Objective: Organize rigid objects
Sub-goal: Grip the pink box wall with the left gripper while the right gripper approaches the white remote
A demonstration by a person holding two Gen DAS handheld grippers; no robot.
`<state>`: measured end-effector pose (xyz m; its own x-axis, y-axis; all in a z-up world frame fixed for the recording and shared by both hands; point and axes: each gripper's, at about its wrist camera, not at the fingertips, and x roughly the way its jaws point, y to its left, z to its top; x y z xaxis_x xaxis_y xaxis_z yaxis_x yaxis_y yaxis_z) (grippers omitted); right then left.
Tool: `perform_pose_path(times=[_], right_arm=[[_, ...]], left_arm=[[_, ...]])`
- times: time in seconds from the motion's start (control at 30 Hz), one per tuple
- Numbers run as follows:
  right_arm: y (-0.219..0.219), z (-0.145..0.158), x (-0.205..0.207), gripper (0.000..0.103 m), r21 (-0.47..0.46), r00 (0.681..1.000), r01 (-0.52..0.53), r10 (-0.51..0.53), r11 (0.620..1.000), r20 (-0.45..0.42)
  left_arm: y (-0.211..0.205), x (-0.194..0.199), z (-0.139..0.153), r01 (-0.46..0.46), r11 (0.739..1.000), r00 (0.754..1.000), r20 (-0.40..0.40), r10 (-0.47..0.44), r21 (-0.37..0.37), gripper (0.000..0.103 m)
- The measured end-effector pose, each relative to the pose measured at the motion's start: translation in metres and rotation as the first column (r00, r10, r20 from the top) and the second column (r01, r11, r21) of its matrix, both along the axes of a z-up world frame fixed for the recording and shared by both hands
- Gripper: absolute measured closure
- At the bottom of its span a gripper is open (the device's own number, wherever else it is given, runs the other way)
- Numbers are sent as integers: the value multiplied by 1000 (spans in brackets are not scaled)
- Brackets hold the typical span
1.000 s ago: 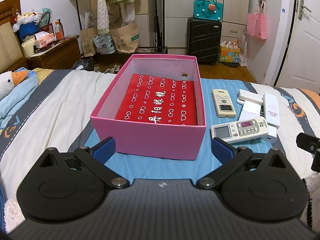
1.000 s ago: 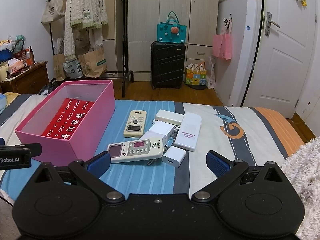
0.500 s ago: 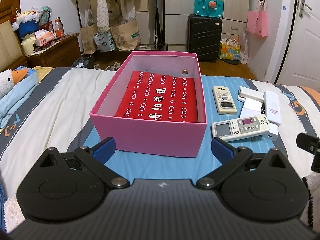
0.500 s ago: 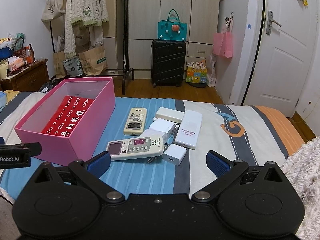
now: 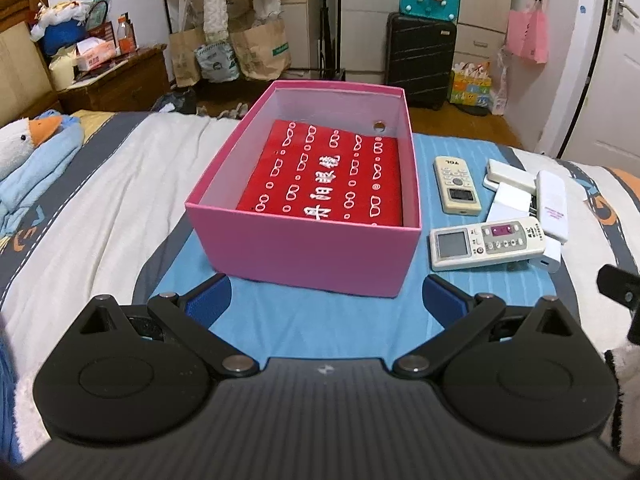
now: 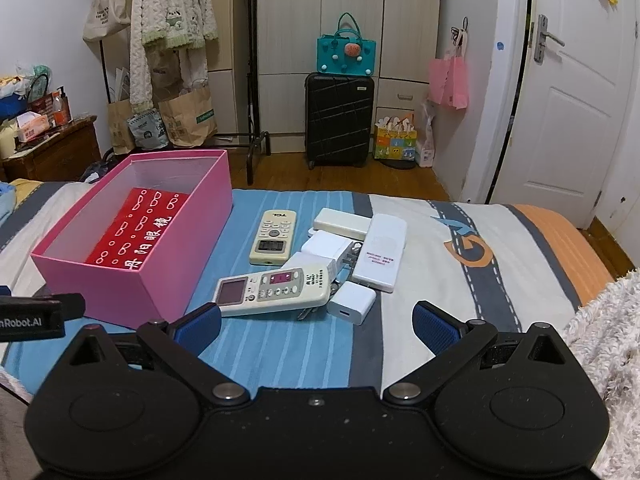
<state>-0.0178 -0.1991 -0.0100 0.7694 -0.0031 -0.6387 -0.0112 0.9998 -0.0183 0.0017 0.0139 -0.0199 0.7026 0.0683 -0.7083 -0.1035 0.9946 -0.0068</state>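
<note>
Two empty grippers — left (image 5: 325, 300), right (image 6: 316, 322) — wide apart.

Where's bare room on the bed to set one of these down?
Free: the blue stripes between the pink box, the grey remote and the right gripper; also the white-and-orange stretch right of the white power bank. Crowded: the cluster around the beige remote.

The box (image 5: 304, 248) stands open-topped on the bed (image 6: 280, 344), a red case (image 5: 328, 176) covering most of its floor. Just right of it, remotes (image 6: 276, 286), chargers (image 6: 352, 302) and white blocks (image 6: 380, 256) lie crowded, several touching. Bare bedding lies between that cluster and the near edge, and toward the bed's right side.
</note>
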Motion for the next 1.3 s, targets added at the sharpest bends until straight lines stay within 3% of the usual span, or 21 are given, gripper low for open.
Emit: perform_pose_path(times=[0.13, 0.2, 0.27, 0.37, 0.47, 0.57, 0.67, 0.77, 0.8, 0.87, 0.9, 0.93, 1.0, 1.13, 1.3], right_arm=[[-4, 0, 9, 0, 92, 996, -10, 19, 996, -92], [-8, 12, 11, 0, 171, 992, -29, 49, 985, -114], [-11, 28, 13, 0, 221, 986, -89, 118, 971, -122], [-11, 60, 17, 0, 232, 964, -218, 246, 948, -102], [-4, 88, 23, 0, 183, 923, -350, 372, 919, -100], [-5, 111, 30, 0, 174, 903, -395, 417, 902, -108], [-15, 133, 48, 0, 247, 870, -429, 471, 869, -146], [-31, 148, 72, 6, 383, 844, -398, 496, 834, -203], [-35, 154, 79, 11, 414, 836, -383, 500, 826, -225], [-39, 166, 86, 11, 457, 836, -304, 464, 836, -292], [-35, 172, 86, 11, 456, 814, -351, 507, 818, -283], [-29, 184, 84, 12, 407, 803, -410, 535, 816, -263], [-21, 199, 83, 12, 278, 829, -444, 508, 852, -232], [-14, 194, 104, 12, 275, 823, -452, 516, 849, -239], [-6, 156, 134, 16, 232, 795, -493, 543, 838, -270]], left_arm=[[0, -8, 24, 41, 999, 999, 9, -41, 5, 0], [4, -9, 42, 73, 997, 997, 8, -73, -23, 0], [8, -6, 61, 74, 997, 997, 0, -74, -1, 0], [13, -2, 94, 93, 994, 995, 14, -94, 64, 0], [21, 4, 123, 134, 989, 991, 14, -135, 57, 0], [26, 10, 145, 181, 983, 983, 14, -181, 34, 0], [30, 19, 158, 205, 977, 979, -18, -204, 53, 0], [34, 29, 165, 215, 972, 977, -33, -213, 97, 0], [37, 35, 165, 217, 972, 976, -44, -214, 89, 0], [46, 47, 164, 231, 972, 971, -75, -227, 42, 1], [51, 58, 163, 227, 974, 970, -90, -225, 17, 2], [57, 66, 162, 222, 975, 970, -104, -221, 2, 3], [63, 88, 157, 221, 975, 966, -138, -220, -13, 3], [73, 131, 135, 201, 979, 961, -189, -202, -21, 8], [83, 177, 100, 194, 981, 960, -206, -190, -2, 16]])
